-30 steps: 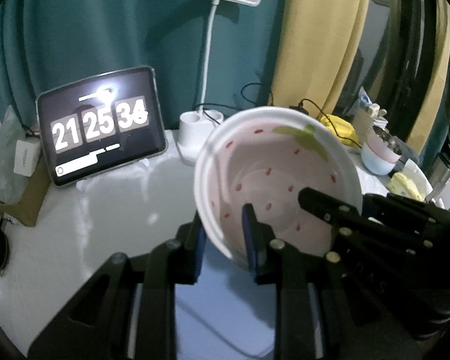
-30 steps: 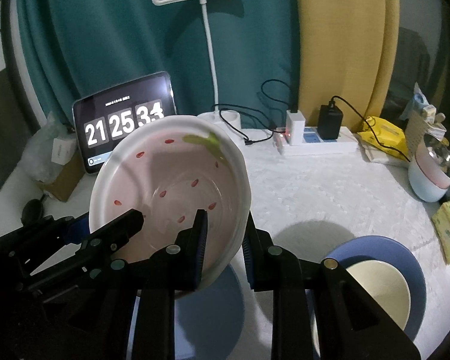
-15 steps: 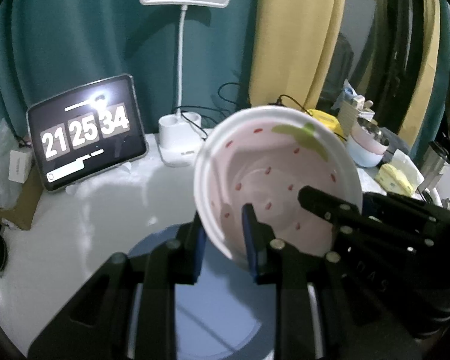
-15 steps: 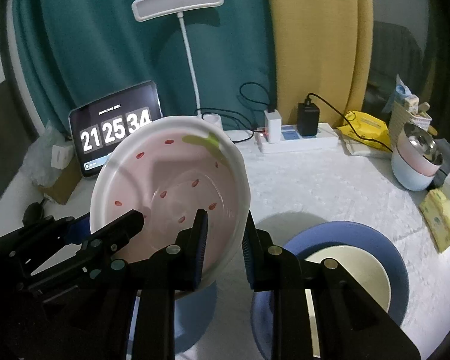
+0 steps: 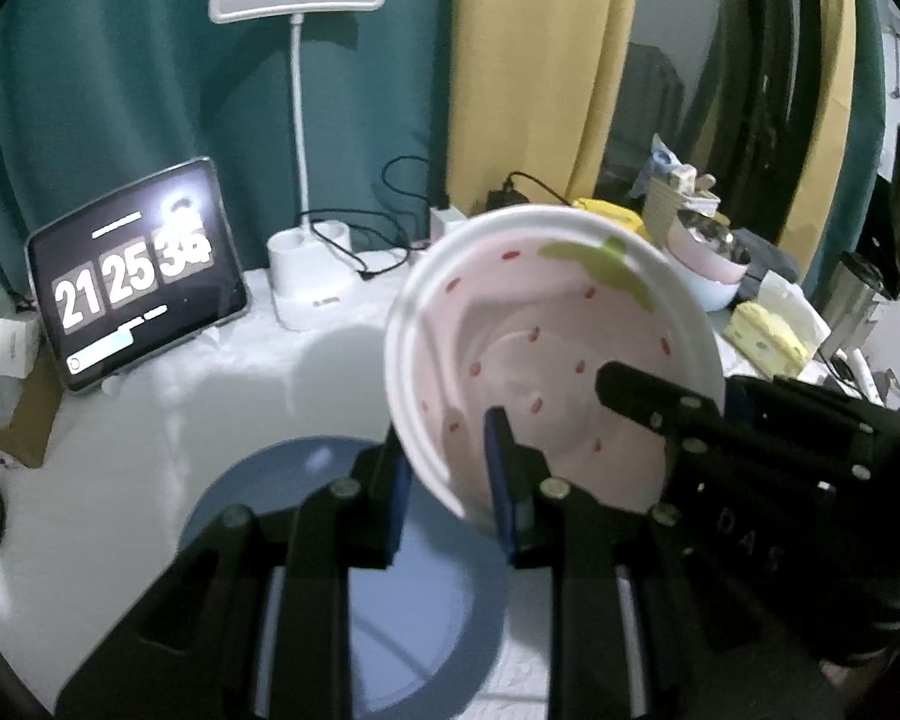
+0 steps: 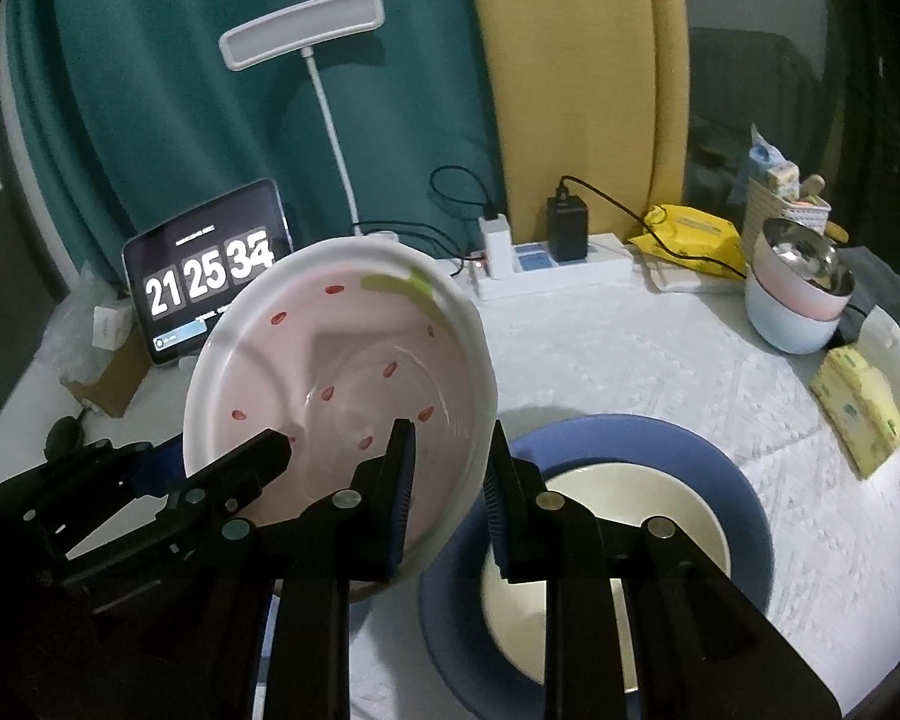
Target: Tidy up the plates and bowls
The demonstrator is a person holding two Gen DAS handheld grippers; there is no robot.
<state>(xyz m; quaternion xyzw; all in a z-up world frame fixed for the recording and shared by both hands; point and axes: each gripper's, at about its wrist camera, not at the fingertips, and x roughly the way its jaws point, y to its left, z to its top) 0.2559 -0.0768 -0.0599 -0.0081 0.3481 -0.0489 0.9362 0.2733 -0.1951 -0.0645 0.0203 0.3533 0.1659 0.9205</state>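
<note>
While both grippers pinch its rim, the pink strawberry-patterned ceramic bowl [image 5: 561, 354] hangs tilted above the white-clothed desk [image 6: 618, 360].
Left gripper [image 5: 450, 480] has its fingers clamped on the bowl's rim at 6 o'clock; right gripper [image 6: 450, 489] grips the rim at 5 o'clock in its own view. Below the left gripper lies a flat blue plate [image 5: 270, 492]; at 4 o'clock in the right view, a cream round plate [image 6: 678, 516] sits inside a blue plate [image 6: 744, 498].

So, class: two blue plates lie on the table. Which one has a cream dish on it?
The blue plate under the right gripper: a cream dish sits on it. The other blue plate, under the strawberry bowl, is bare.
</note>
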